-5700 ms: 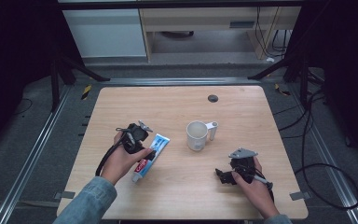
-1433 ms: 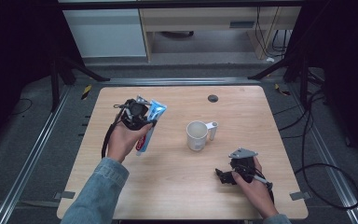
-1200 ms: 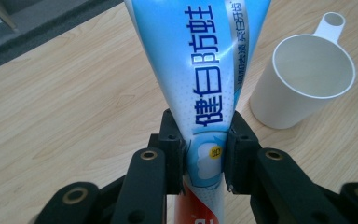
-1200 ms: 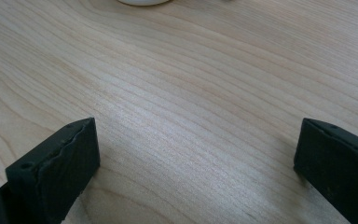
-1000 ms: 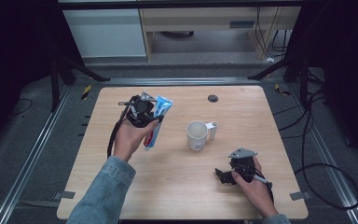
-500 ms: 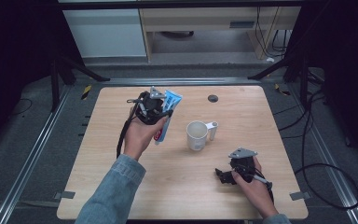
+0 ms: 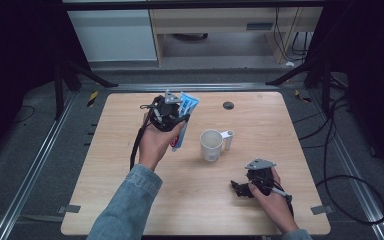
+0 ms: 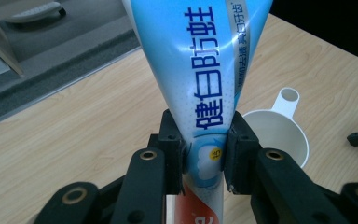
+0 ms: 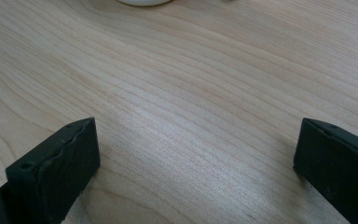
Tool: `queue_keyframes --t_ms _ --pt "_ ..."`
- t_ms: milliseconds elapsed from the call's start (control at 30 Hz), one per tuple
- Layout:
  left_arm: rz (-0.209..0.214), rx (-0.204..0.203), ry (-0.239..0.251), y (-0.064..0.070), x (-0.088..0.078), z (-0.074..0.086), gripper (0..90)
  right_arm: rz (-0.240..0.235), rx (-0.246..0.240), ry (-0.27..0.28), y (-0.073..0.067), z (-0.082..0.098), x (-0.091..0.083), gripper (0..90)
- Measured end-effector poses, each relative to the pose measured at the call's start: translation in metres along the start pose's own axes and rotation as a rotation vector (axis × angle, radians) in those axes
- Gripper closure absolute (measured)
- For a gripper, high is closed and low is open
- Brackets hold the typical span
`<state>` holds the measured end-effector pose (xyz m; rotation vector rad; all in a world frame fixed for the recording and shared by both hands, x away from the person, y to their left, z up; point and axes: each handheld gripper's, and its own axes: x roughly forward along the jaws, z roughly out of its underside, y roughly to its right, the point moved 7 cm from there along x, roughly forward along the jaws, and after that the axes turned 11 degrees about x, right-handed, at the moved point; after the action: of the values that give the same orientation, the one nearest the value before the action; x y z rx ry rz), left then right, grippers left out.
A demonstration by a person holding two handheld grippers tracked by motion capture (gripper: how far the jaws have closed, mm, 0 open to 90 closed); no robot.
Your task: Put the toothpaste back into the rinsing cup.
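Toothpaste tube (image 7: pixel 182 120), clamped upright between the left gripper (image 7: pixel 172 107)'s jaws, is hanging just left of the white cup (image 7: pixel 211 145), having been lifted off the table (image 7: pixel 300 150) and carried closer, probably for dropping in; the right gripper (image 7: pixel 241 189) is resting with jaws apart, near the cup

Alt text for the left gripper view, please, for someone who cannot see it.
The left gripper is shut on a blue and white toothpaste tube that rises upright between its two black jaws, blue Chinese lettering facing the camera. Behind it lie a light wooden table and, at right, a white cup with a handle.
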<state>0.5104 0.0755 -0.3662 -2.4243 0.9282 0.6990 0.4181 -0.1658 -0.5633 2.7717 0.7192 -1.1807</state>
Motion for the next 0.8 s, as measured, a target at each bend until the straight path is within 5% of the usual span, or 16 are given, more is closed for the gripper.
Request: queue_keyframes --t_ms 800 --pt "-0.079 0.026 0.167 0.004 -0.011 -0.042 71.9 0.0 0.002 -0.001 0.0 0.0 0.0 0.5"
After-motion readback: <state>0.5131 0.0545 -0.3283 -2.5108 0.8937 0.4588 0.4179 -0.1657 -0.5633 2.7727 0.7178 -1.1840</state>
